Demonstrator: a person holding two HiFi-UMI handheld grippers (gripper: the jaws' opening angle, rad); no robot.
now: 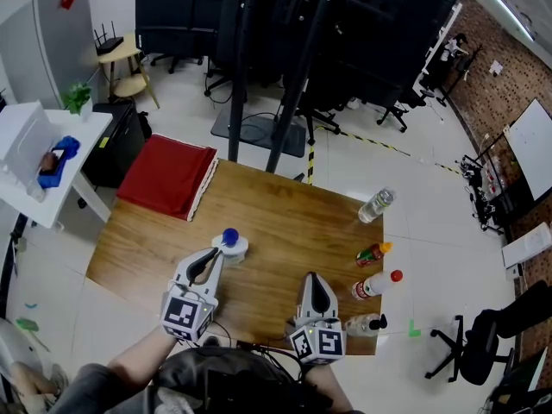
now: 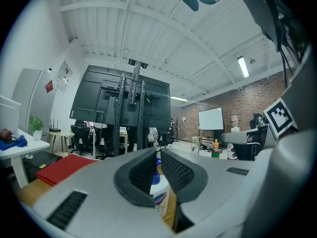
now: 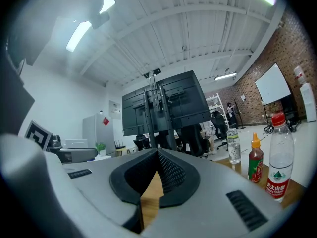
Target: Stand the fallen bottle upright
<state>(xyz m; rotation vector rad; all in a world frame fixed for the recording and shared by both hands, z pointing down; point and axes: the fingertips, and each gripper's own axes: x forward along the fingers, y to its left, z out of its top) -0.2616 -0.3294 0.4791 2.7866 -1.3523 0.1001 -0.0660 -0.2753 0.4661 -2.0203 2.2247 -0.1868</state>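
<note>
Wooden table (image 1: pixel 285 227) takes up the middle of a room, with a red cloth (image 1: pixel 166 176) lying on its far left corner. At the near edge a person holds two grey grippers level over the wood. The left gripper (image 1: pixel 217 255) is clamped on the white bottle (image 2: pixel 159 195), which stands cap-up between its ribbed pads, left of the table's centre; whether its base touches the wood cannot be told. The right gripper (image 3: pixel 157 155) has its jaws pressed together with nothing between them, only bare tabletop showing below. Along the right edge stand a clear water bottle (image 1: pixel 376 205), a red sauce bottle (image 1: pixel 372 254) and a red-capped bottle (image 1: pixel 376 285), with a black-topped bottle (image 1: pixel 366 323) nearest the person. The white bottle's blue cap (image 1: pixel 229 235) points up.
</note>
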